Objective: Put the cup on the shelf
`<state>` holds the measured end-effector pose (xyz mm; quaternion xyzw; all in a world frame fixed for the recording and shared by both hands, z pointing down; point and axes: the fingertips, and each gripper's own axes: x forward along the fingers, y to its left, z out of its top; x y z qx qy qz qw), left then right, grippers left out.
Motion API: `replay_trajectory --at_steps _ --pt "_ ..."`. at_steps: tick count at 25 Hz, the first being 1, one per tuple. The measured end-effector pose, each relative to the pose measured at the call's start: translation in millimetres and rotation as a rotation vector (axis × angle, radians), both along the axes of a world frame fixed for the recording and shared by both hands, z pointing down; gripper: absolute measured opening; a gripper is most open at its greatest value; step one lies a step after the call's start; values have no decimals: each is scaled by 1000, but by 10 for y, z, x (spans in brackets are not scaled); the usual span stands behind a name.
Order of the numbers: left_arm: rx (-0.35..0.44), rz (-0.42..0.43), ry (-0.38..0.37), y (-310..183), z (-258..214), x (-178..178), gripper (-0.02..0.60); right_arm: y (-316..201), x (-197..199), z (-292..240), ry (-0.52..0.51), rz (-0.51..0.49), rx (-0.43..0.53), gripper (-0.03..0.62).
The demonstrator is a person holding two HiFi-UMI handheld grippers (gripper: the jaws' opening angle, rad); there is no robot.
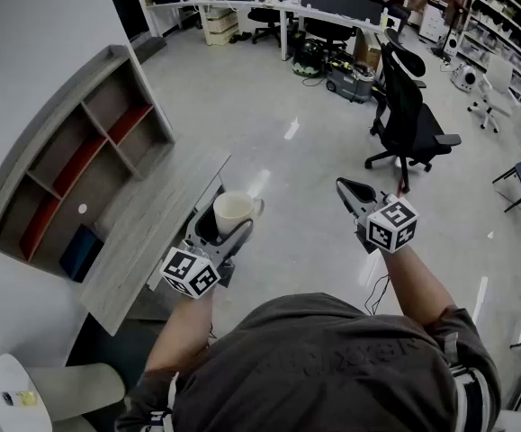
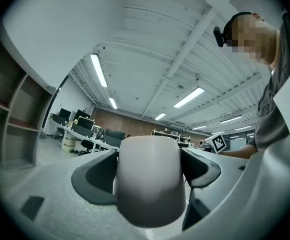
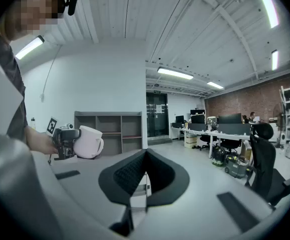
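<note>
Bright ceiling strip lights (image 2: 98, 70) glint off floor (image 1: 269, 106); gripper views fisheye-warped.

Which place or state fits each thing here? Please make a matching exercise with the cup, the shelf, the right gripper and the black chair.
Things:
1. cup
2. shelf
3. right gripper
4. chair

Places or states:
a. jaws together, nothing between them
b. against the white wall
c. held between the jaws of the left gripper
d. on the open floor

Pairs: 1-c, 2-b, 3-a, 4-d
</note>
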<state>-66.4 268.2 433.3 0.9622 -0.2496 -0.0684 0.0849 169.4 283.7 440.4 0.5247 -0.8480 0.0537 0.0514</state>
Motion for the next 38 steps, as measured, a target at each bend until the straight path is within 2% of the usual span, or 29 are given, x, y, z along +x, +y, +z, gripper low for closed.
replay_trajectory --at_steps 15,21,26,32,38 --pt "7 -39 19 255 -76 539 388 208 498 -117 -22 -43 3 -8" --pt "3 -39 29 386 -65 850 388 351 789 -71 -19 -57 -1 -8" --pt "-9 -32 26 377 -70 976 388 348 893 -62 -26 -60 -8 -8" --pt "-14 -16 34 99 -71 989 388 103 888 -5 -38 -53 -21 -8" --pt "-10 25 56 -594 9 903 388 -550 744 85 -26 -39 -30 -8"
